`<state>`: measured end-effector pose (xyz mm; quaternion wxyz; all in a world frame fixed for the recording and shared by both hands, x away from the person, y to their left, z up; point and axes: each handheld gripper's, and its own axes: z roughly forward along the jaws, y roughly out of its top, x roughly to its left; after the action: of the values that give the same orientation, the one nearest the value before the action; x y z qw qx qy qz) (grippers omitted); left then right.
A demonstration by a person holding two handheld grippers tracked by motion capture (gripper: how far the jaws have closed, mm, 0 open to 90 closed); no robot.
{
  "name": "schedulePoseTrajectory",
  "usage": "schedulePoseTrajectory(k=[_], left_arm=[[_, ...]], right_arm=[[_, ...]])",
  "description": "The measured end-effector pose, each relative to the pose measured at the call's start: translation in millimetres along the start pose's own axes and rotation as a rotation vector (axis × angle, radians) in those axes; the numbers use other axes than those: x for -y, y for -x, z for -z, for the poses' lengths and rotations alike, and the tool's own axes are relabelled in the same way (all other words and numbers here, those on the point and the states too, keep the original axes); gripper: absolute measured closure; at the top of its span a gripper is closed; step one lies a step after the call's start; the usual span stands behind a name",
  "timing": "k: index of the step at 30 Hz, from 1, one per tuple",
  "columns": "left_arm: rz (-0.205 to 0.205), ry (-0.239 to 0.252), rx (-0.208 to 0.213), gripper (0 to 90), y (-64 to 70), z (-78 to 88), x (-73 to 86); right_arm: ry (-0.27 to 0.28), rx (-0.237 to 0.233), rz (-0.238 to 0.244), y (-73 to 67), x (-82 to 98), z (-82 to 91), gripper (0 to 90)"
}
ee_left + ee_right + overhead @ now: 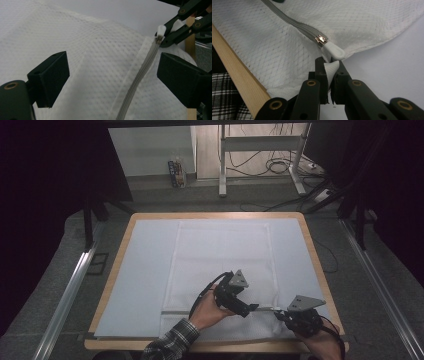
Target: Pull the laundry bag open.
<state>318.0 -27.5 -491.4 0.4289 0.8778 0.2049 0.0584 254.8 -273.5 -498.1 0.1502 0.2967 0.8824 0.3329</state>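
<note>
White mesh bag (220,270) lies flat on the table (115,265), its grey zipper (140,75) along the near edge. Right gripper (331,65) fingers pinch a white fabric tab (331,68) beside the zipper pull (334,51); left gripper (112,75) fingers are spread over the zipper.

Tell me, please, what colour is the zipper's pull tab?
White pull tab, clearest in the right gripper view.
</note>
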Motion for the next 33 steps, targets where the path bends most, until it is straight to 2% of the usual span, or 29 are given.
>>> schedulePoseTrajectory(k=[2,3,6,9,14,15,16,19,20,21,22,26,33], left_arm=[[-0.016,-0.01,0.007,10.8,0.8,-4.0,-4.6],[-0.006,0.002,0.01,10.8,2.7,-7.4,-6.8],[-0.011,0.001,0.024,10.8,6.6,-15.7,-14.4],[-0.047,-0.026,0.032,10.8,9.7,-24.5,-22.4],[-0.069,-0.039,0.044,10.8,16.0,-36.5,-30.9],[-0.06,-0.03,0.051,10.8,18.3,-39.5,-32.3],[-0.075,-0.036,0.05,10.8,18.3,-40.4,-33.3],[-0.089,-0.05,0.025,10.8,20.4,-45.0,-36.5],[-0.091,-0.051,0.029,10.8,20.0,-46.6,-37.1],[-0.076,-0.044,0.03,10.8,21.0,-48.5,-37.2],[-0.089,-0.055,0.027,10.8,20.1,-49.1,-37.5],[-0.092,-0.055,0.008,10.8,19.8,-51.2,-36.6],[-0.074,-0.05,-0.019,10.2,10.8,-44.0,-34.3]], right_arm=[[-0.006,-0.004,-0.005,-0.2,0.0,-0.3,84.3],[-0.007,-0.005,-0.006,-0.2,0.0,-0.4,84.3],[-0.008,-0.007,-0.01,0.3,0.1,-0.9,84.2],[-0.01,-0.014,-0.014,0.9,0.2,-1.1,84.2],[-0.013,-0.016,-0.019,1.2,0.3,-1.2,84.1],[-0.012,-0.016,-0.019,1.3,0.3,-1.2,84.1],[-0.014,-0.017,-0.021,1.2,0.3,-1.1,84.1],[-0.013,-0.017,-0.016,1.2,0.3,-1.3,84.1],[-0.013,-0.019,-0.015,1.1,0.3,-1.4,84.1],[-0.014,-0.018,-0.015,1.0,0.2,-1.3,84.1],[-0.014,-0.017,-0.014,1.0,0.2,-1.3,84.1],[-0.015,-0.017,-0.015,1.3,0.5,-1.5,84.1],[-0.016,-0.014,-0.016,1.3,0.4,-1.3,84.1]])
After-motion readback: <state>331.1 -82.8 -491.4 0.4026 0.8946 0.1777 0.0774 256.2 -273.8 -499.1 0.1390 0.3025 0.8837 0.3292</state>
